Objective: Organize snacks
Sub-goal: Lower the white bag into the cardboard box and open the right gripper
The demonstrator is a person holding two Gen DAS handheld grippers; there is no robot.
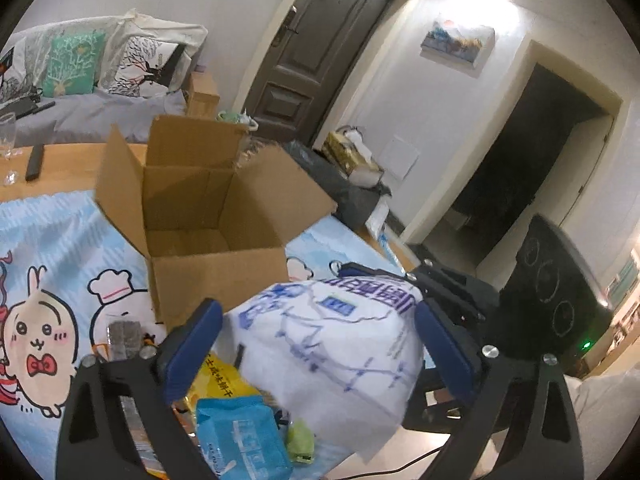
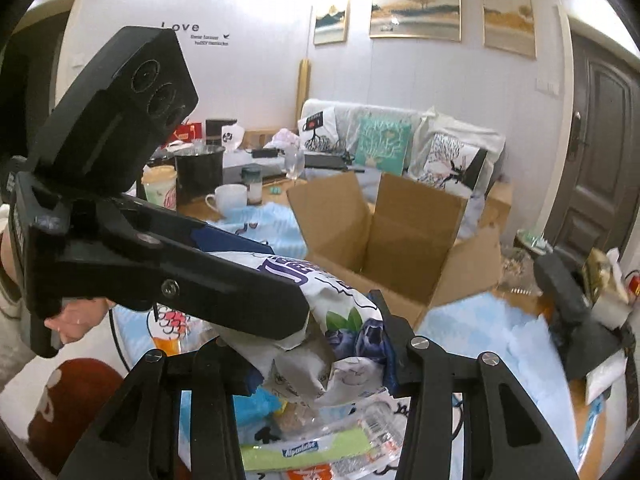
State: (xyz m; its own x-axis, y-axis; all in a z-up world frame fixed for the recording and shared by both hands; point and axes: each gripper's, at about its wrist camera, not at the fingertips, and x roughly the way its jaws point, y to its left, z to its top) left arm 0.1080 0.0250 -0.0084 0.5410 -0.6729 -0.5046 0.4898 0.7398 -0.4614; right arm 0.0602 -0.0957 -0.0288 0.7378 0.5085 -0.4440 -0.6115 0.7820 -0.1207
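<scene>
Both grippers are closed on the same large white snack bag (image 1: 336, 344), which is lifted above the surface. In the left wrist view the left gripper (image 1: 318, 344) holds the bag between its blue pads (image 1: 192, 348), one pad pressing each side of it, and the bag fills the lower centre of the frame with blue printing across its face. Behind the bag in that view, at the right centre, the black body of the right gripper (image 1: 452, 292) reaches in against the bag's far end. In the right wrist view the right gripper (image 2: 320, 356) pinches the crumpled end of the bag (image 2: 340, 320), where a blueberry picture shows, at the lower centre of the frame; the left gripper (image 2: 224, 280) crosses from the upper left down to the bag. An open cardboard box (image 1: 200, 216) stands with its flaps up in the centre of the left view, just beyond the bag, on a light blue cartoon-print cloth (image 1: 52, 272) spread over the wooden surface (image 1: 72, 160). Below the bag lie more snacks: a blue packet (image 1: 244, 436) and a yellow packet (image 1: 220, 380) at the bottom of the left view, and a green packet (image 2: 304, 448) at the bottom of the right view. A white mug (image 2: 230, 198) stands left of the box (image 2: 384, 248) in the right view.
</scene>
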